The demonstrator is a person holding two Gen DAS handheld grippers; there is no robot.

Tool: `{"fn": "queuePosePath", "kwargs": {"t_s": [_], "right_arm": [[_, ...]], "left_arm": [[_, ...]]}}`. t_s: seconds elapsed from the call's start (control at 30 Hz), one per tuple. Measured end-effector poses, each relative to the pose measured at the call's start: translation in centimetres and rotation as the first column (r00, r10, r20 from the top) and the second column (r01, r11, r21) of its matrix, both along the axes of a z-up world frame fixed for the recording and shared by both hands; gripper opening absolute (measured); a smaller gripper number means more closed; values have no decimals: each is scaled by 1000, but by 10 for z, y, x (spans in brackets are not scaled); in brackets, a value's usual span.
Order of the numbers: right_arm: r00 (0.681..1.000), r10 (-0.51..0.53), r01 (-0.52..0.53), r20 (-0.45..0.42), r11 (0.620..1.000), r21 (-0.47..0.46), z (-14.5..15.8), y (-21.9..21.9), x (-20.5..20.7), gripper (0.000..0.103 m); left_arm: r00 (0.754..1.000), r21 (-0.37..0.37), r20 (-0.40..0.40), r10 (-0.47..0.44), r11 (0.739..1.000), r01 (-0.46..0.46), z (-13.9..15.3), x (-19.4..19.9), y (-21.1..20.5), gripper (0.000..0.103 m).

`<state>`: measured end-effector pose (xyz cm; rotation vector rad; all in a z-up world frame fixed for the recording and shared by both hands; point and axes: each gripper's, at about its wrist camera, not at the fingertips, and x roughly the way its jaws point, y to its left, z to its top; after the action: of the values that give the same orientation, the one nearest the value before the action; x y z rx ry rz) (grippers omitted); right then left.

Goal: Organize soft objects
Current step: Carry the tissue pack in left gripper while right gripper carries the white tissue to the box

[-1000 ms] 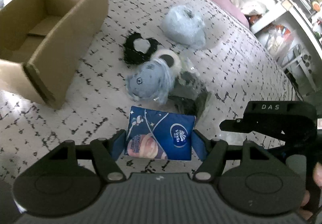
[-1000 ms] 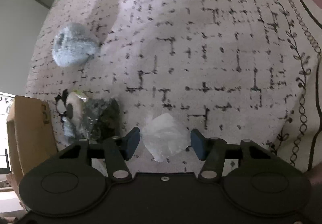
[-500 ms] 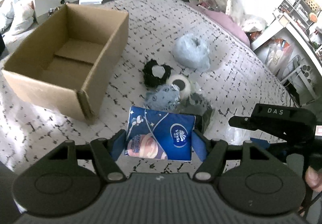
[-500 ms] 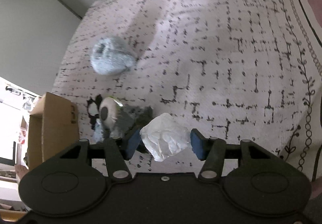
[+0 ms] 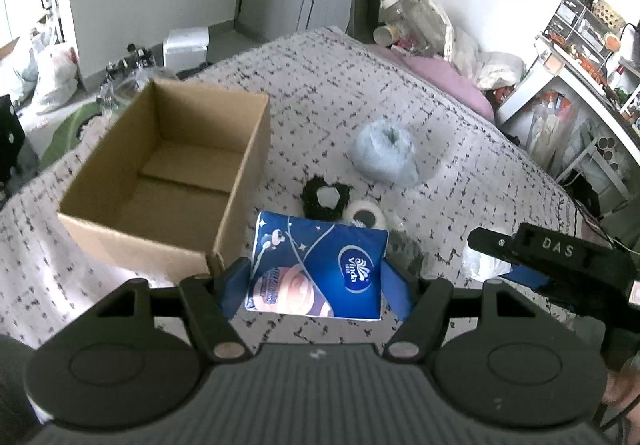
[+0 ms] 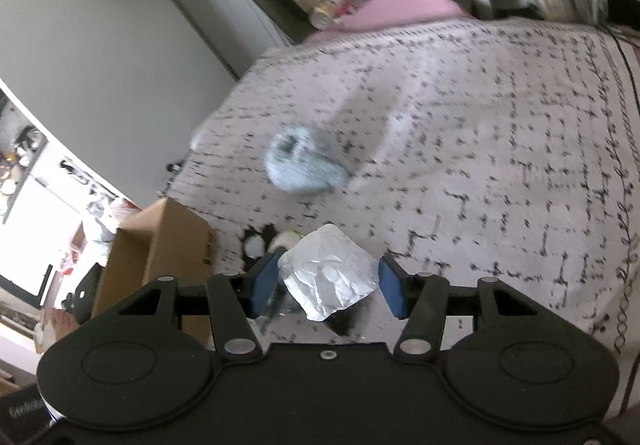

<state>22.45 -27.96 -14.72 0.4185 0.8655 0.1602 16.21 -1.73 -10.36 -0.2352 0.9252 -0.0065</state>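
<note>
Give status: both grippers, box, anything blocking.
Left gripper shut on tissue pack. Right gripper shut on clear packet. Box open, nothing seen inside, on the bed. Path to it looks unobstructed.

Left gripper (image 5: 316, 279): black two-finger tool with blue pads (image 5: 234, 285), low centre of its own frame, fingers pointing up-frame. Jaws closed onto a held blue tissue pack, one pad against each side.

Right gripper (image 6: 327, 287): same black build, blue pads (image 6: 390, 293), low centre of its own frame. Jaws closed on a held crumpled white plastic packet; left pad touching it, right pad at its edge.

Right gripper also seen from the left camera (image 5: 560, 265), at right edge, lower half, side-on, lettered "DAS".
</note>
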Motion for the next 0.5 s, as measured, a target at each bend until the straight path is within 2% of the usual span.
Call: {"fn": "queuePosePath", "kwargs": {"t_s": [0.27, 0.5], "right_arm": [[992, 76, -78, 101, 997, 15, 19, 14, 0, 54], [968, 155, -157, 196, 988, -4, 38, 30, 5, 54]], "left_arm": [[999, 36, 36, 13, 999, -14, 22, 3, 12, 69], [997, 49, 53, 60, 997, -63, 32, 5, 33, 69]]}}
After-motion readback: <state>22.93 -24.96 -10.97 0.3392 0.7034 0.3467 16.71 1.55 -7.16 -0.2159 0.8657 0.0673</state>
